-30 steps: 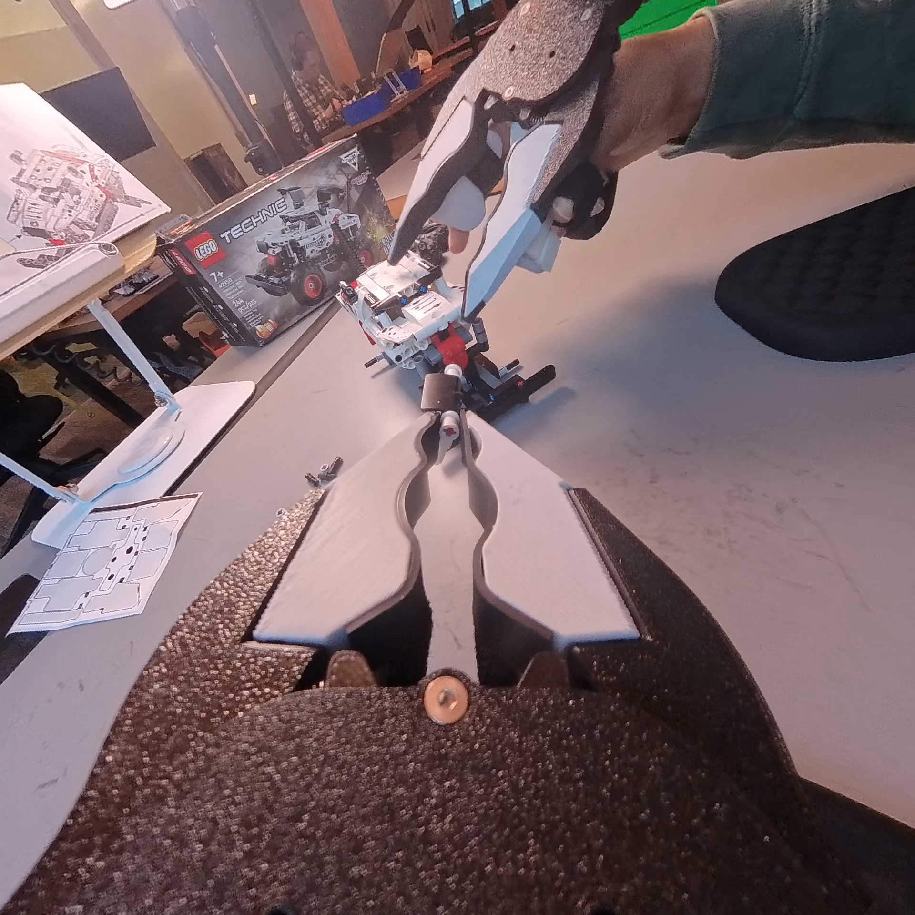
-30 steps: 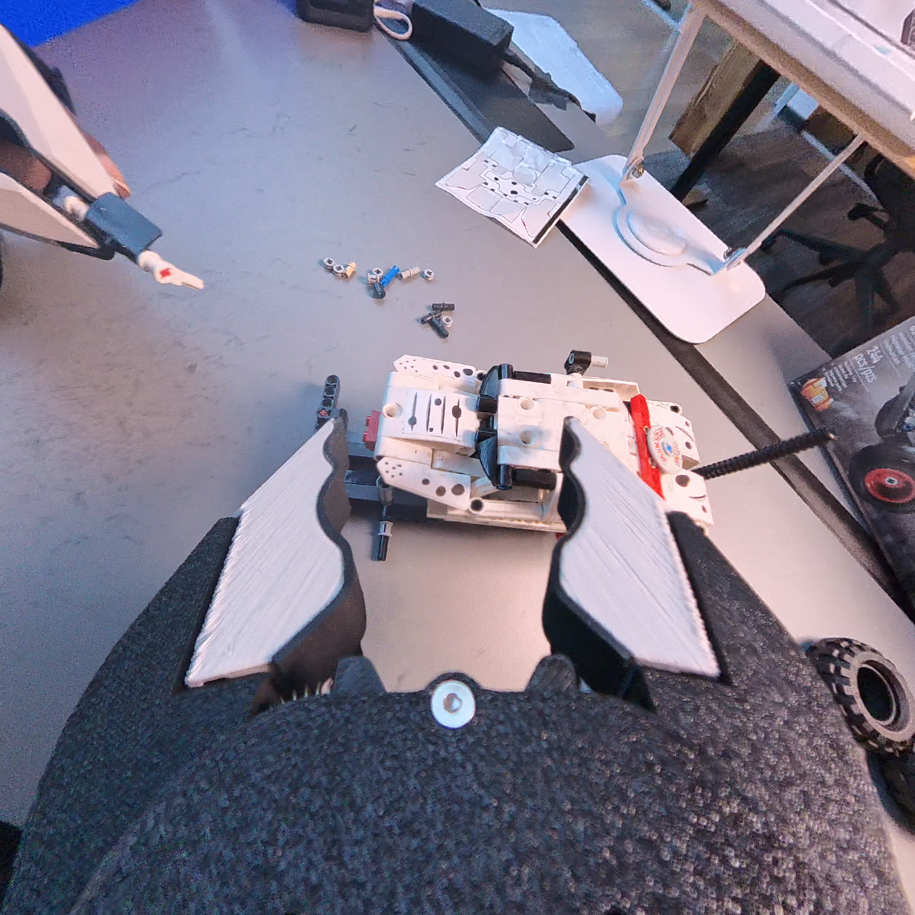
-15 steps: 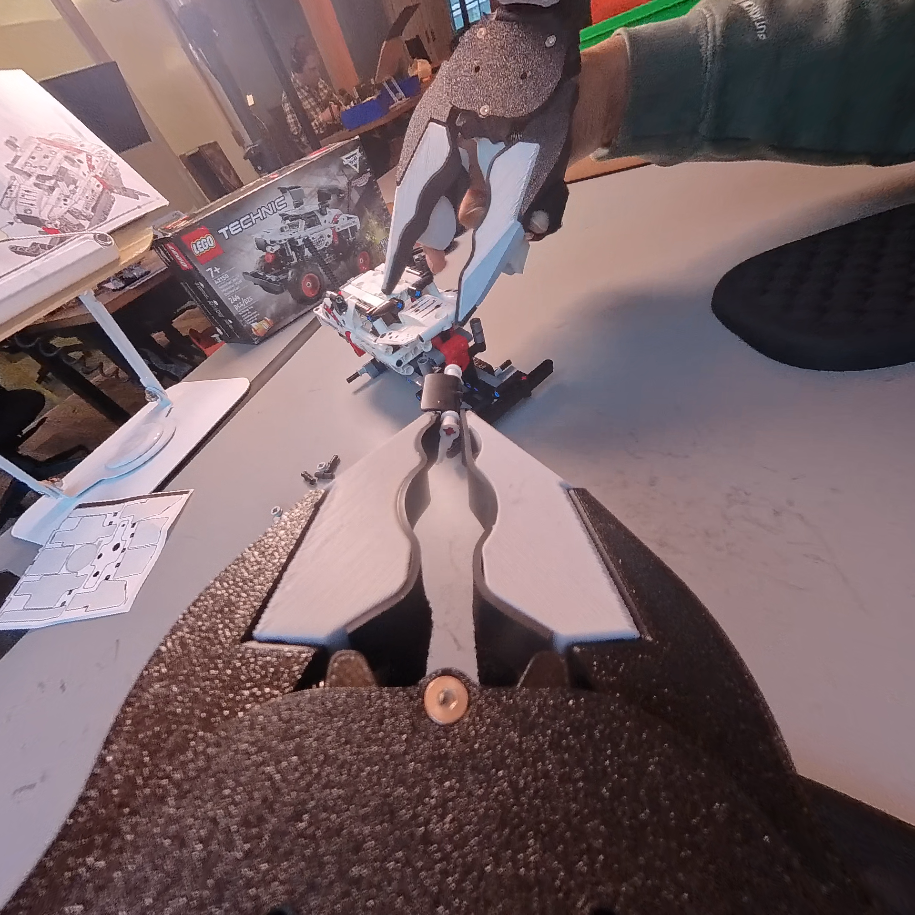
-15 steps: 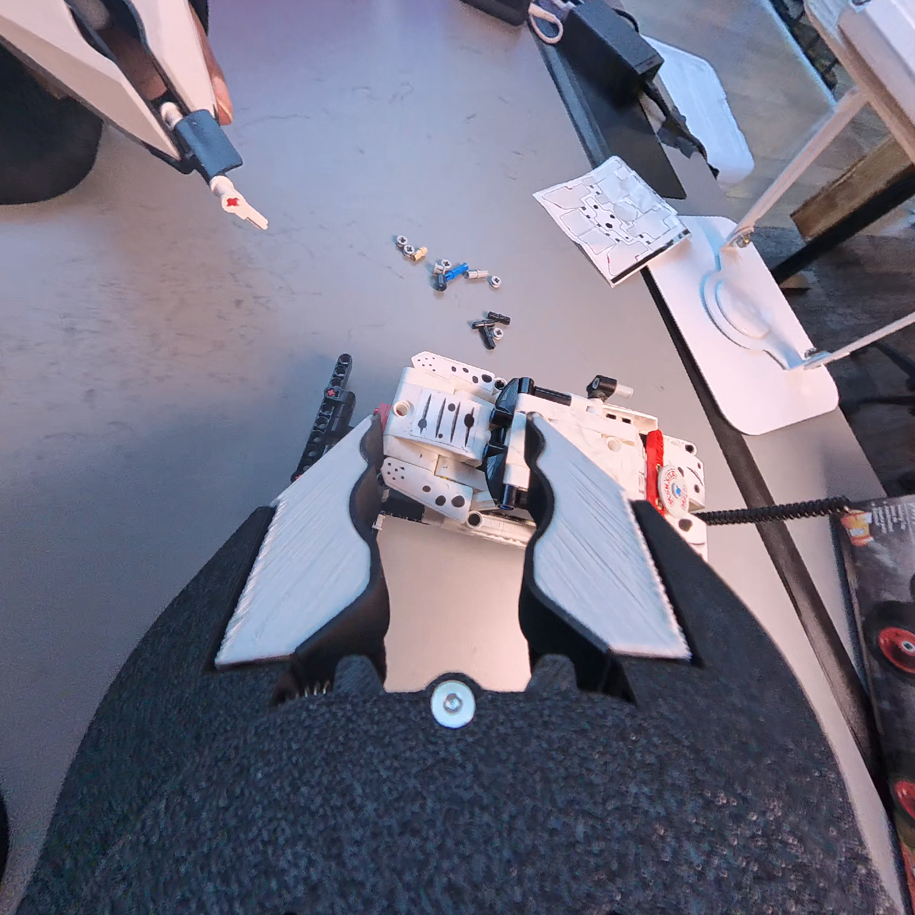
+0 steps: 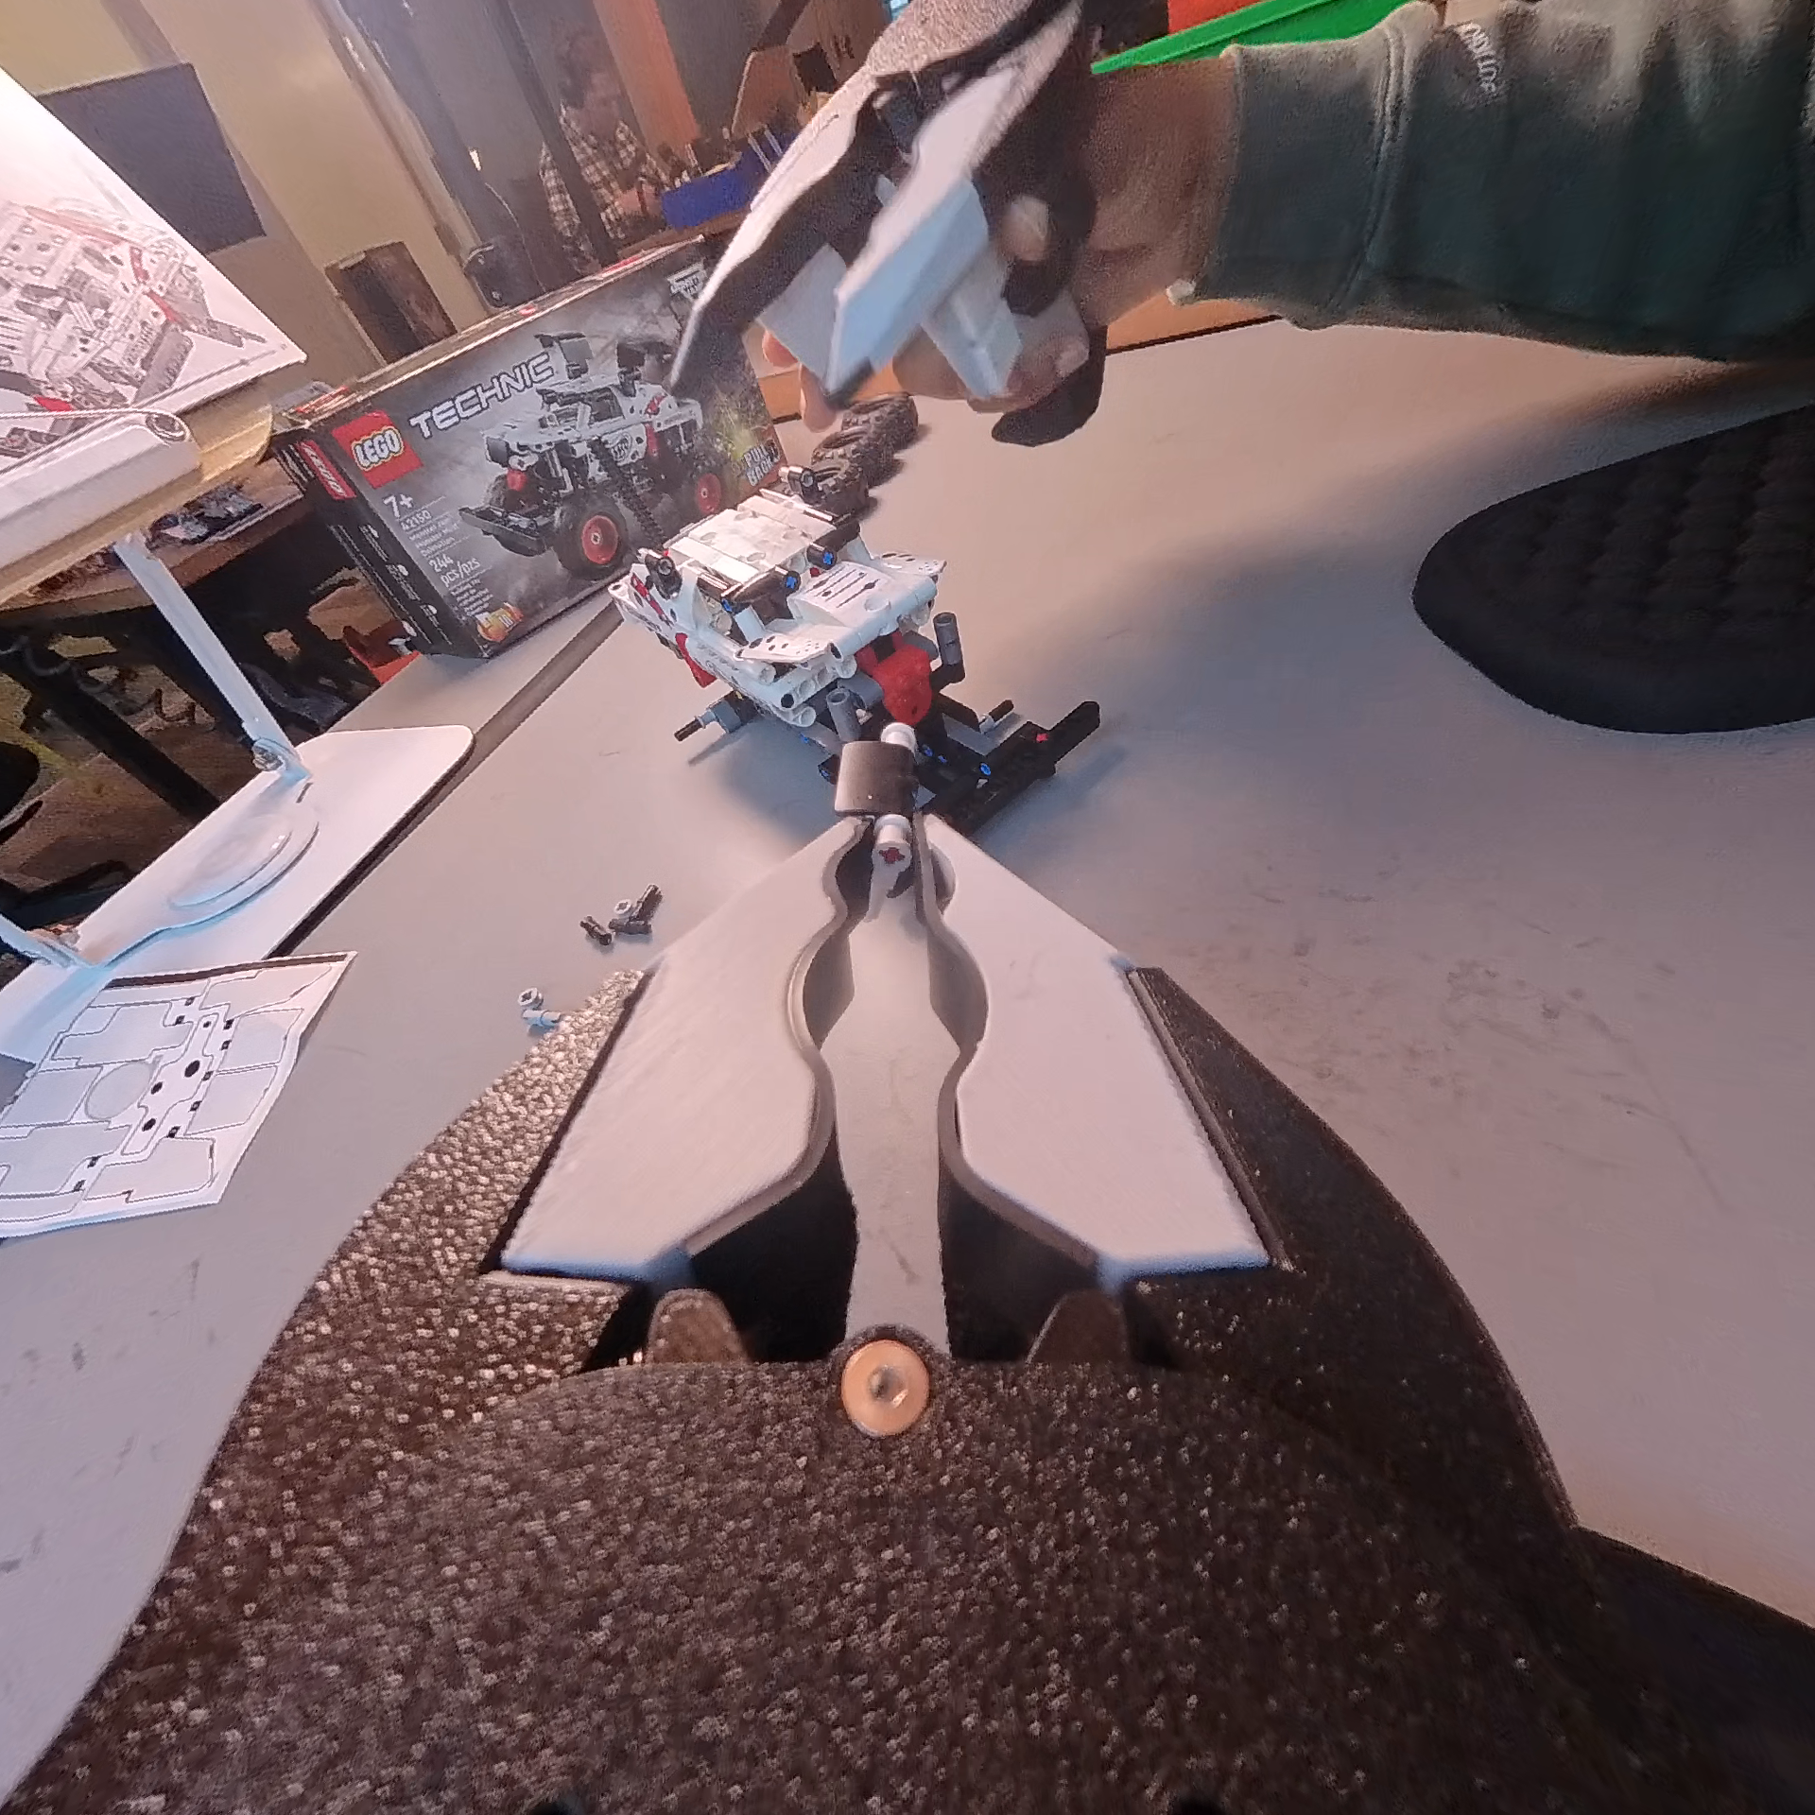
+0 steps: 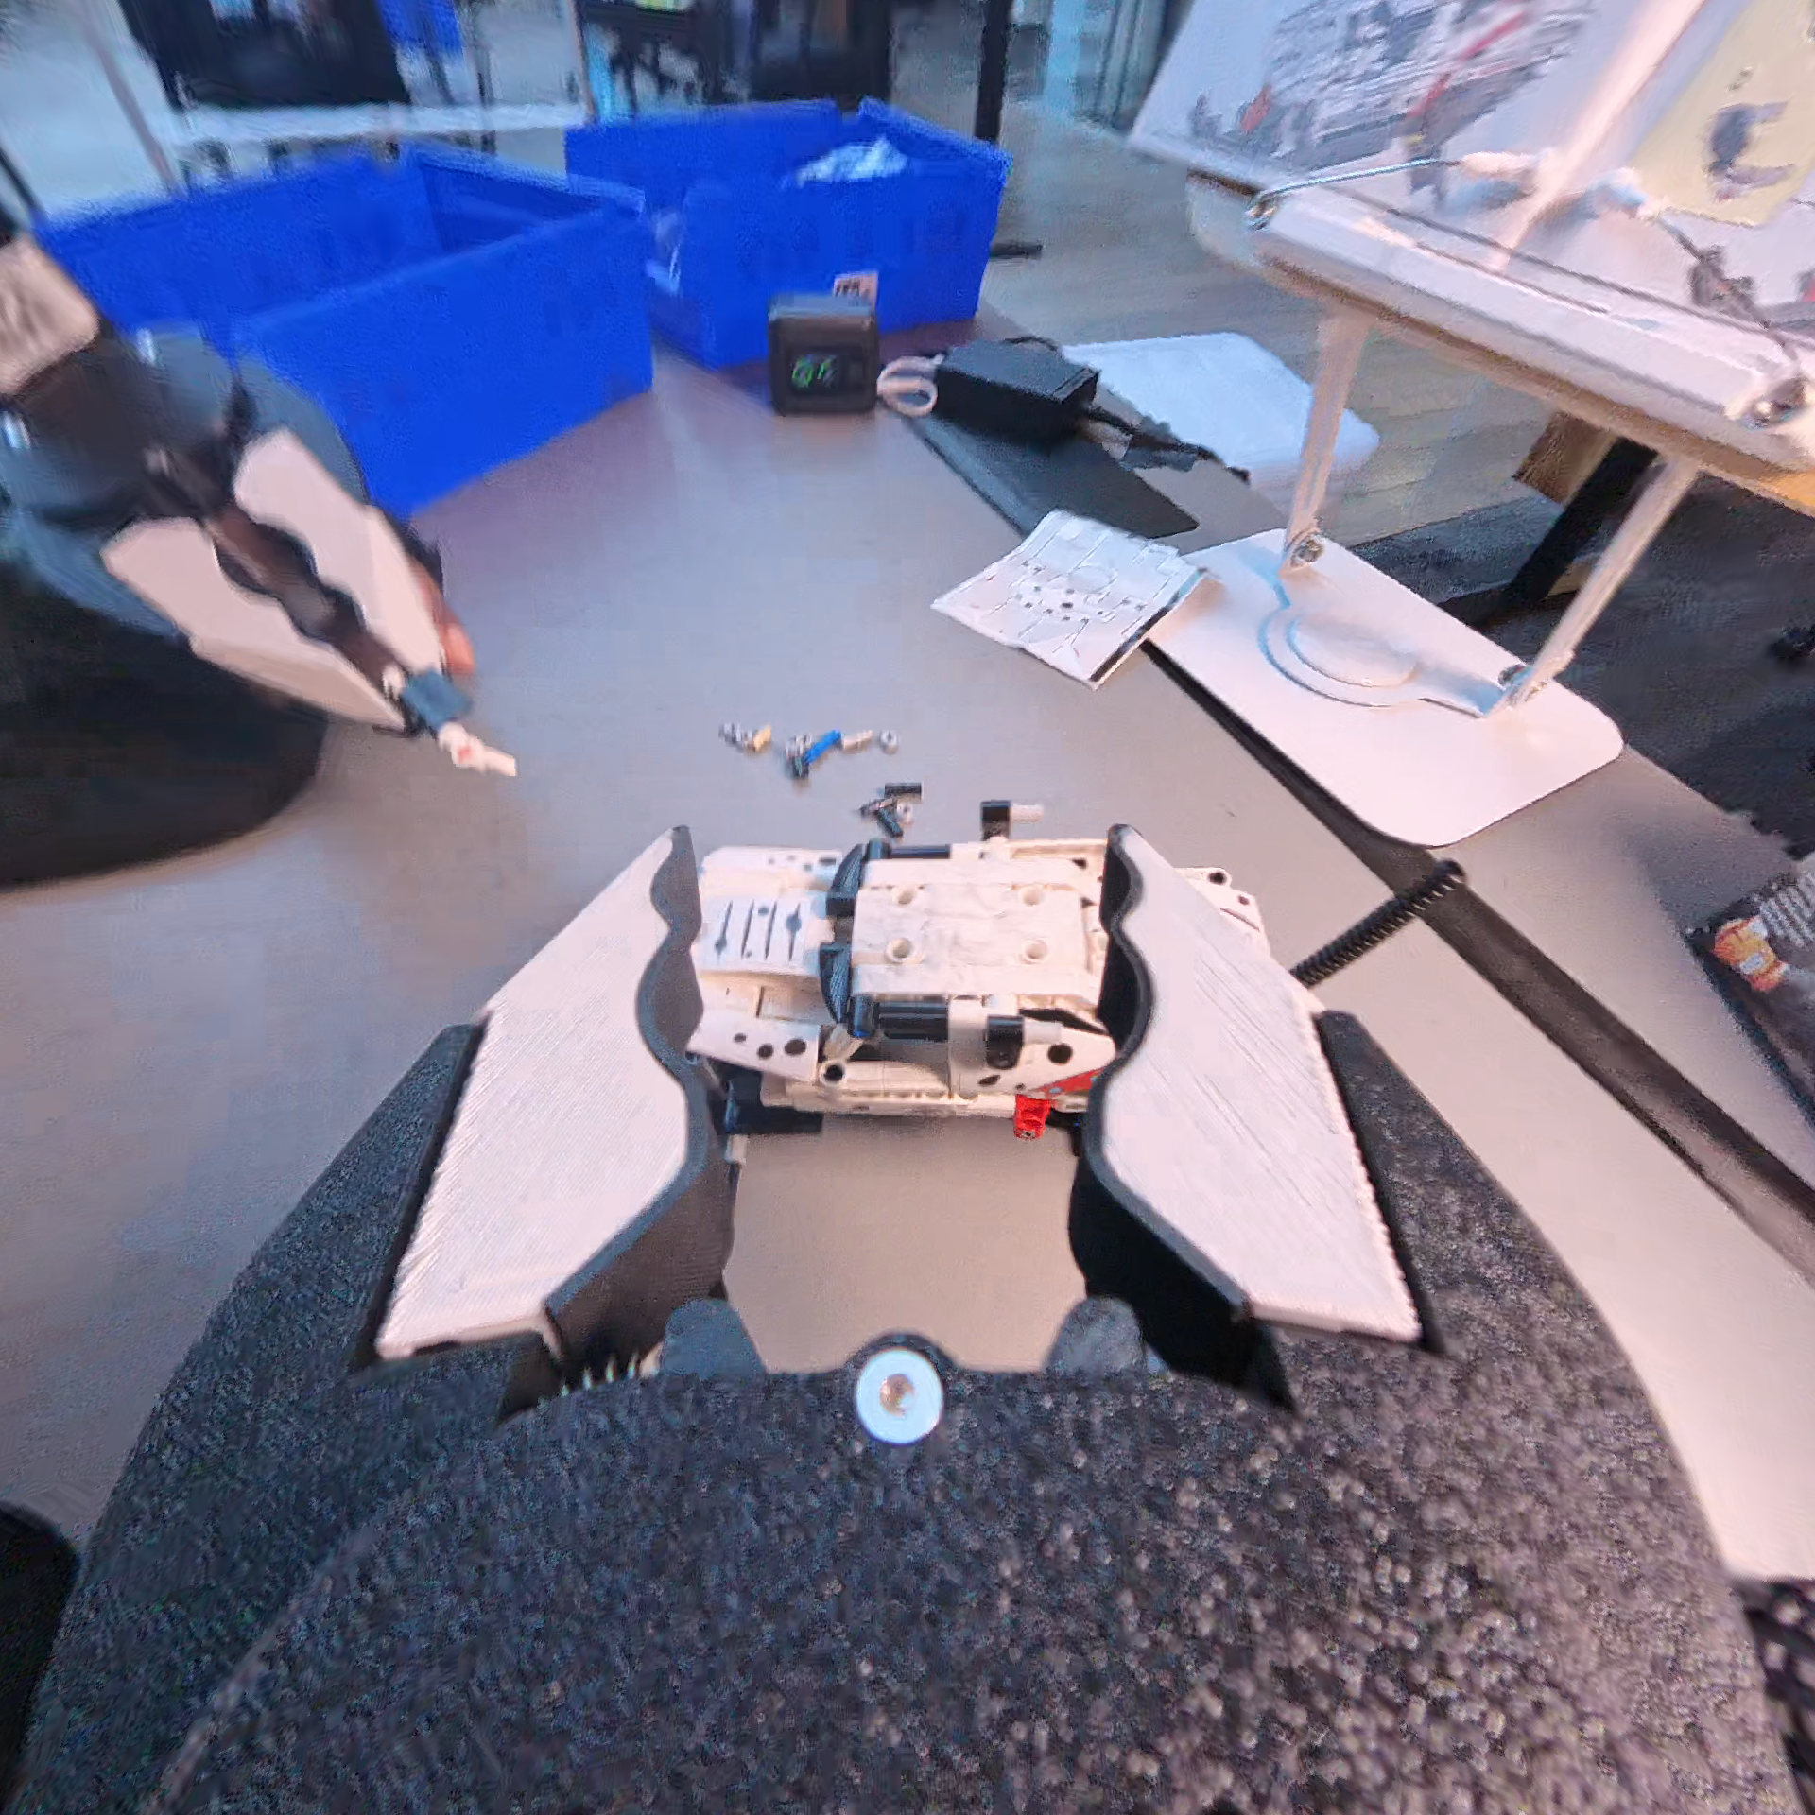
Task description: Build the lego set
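Observation:
The white lego truck body (image 5: pixel 786 609) with red and black parts sits on the grey table (image 5: pixel 1375 982). My left gripper (image 5: pixel 884 850) is shut on a small black connector with a white pin (image 5: pixel 874 786), held just short of the truck's near end. My right gripper (image 6: pixel 899 854) is open. It hangs in the air above the truck (image 6: pixel 943 953), which shows between its fingers. The right gripper also shows in the left wrist view (image 5: pixel 756 373), blurred and high over the truck. The left gripper (image 6: pixel 432 697) shows at the left of the right wrist view.
The lego box (image 5: pixel 530 491) and black tyres (image 5: pixel 864 442) lie behind the truck. A book stand (image 5: pixel 295 815) with the instructions and a sticker sheet (image 5: pixel 147 1080) are at left. Small loose parts (image 6: pixel 805 746) lie nearby. Blue bins (image 6: pixel 442 295) stand at the back, and a black mat (image 5: pixel 1621 589) lies at the right.
My right gripper had narrowed around the truck's cab. It has now opened wide and lifted up and away. The truck stays on the table. My left gripper still holds its piece.

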### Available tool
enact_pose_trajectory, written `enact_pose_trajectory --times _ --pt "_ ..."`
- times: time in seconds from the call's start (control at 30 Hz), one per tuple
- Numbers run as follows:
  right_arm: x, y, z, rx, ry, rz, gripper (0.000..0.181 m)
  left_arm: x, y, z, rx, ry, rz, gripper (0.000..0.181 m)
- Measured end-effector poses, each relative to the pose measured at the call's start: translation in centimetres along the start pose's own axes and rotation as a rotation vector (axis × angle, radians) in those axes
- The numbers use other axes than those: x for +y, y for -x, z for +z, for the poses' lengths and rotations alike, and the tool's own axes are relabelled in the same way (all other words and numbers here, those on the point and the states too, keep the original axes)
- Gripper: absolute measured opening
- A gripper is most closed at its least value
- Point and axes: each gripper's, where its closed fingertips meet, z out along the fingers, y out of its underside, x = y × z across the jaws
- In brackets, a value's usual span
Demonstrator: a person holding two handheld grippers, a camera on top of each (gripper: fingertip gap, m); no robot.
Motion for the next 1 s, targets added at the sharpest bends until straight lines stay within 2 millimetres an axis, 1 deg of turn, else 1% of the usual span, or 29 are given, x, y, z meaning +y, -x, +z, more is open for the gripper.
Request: enact_pose_trajectory --times 0.07,0.1,0.17,0.23,0.27,0.33,0.37,0.43,0.47,0.5,0.57,0.63,0.67,0.7,0.8,0.9,1.0 --pt "-1.3 -1.1 -0.7 -0.004 -0.082 0.154 0.076 0.1 -0.1 0.0 0.002 0.006 0.006 0.005" --pt "-1.5 -1.3 -0.8 -0.006 -0.094 0.193 0.076 0.1 -0.1 0.0 0.001 0.007 0.010 0.005" --pt "-0.7 -1.3 -0.6 0.008 -0.042 0.184 0.081 0.1 -0.2 0.0 0.001 0.010 0.015 0.005" --pt "0.6 0.0 0.1 -0.016 0.046 0.140 0.087 0.2 -0.3 0.1 0.002 0.016 0.021 0.005" --pt "1.5 0.6 0.5 -0.015 0.098 0.080 0.087 0.2 -0.4 0.1 0.002 0.019 0.025 0.005" --pt "3.2 1.8 0.8 0.015 0.198 -0.166 0.090 0.2 -0.5 0.1 0.003 0.024 0.038 0.005" --pt "3.7 2.3 0.7 0.037 0.226 -0.289 0.085 0.2 -0.6 0.1 0.002 0.026 0.045 0.005" --pt "4.2 2.9 0.4 0.110 0.254 -0.555 0.064 0.2 -0.8 0.1 0.003 0.030 0.057 0.005" --pt "4.5 3.4 0.2 0.125 0.268 -0.647 0.052 0.2 -0.8 0.1 0.004 0.033 0.063 0.005" --pt "4.8 3.7 0.1 0.146 0.277 -0.699 0.043 0.3 -0.9 0.2 0.006 0.037 0.067 0.005" --pt "5.2 3.5 0.1 0.216 0.289 -0.786 0.029 0.4 -1.0 0.3 0.010 0.044 0.075 0.005" --pt "5.8 3.5 0.4 0.259 0.309 -0.878 0.010 0.4 -1.2 0.3 0.013 0.046 0.081 0.005" --pt "5.7 3.5 0.4 0.281 0.298 -0.907 0.009 0.4 -1.2 0.3 0.013 0.048 0.083 0.005" --pt "5.6 3.5 0.4 0.290 0.290 -0.893 0.008 0.4 -1.2 0.3 0.012 0.050 0.086 0.005" --pt "4.3 3.1 -0.2 0.275 0.208 -0.711 0.008 0.3 -1.4 0.3 0.012 0.049 0.089 0.005" --pt "2.3 2.7 -1.1 0.202 0.120 -0.508 0.006 0.1 -1.6 0.3 0.012 0.045 0.098 0.005" --pt "1.3 2.5 -1.8 0.121 0.070 -0.381 0.004 -0.2 -1.7 0.2 0.011 0.037 0.110 0.005"
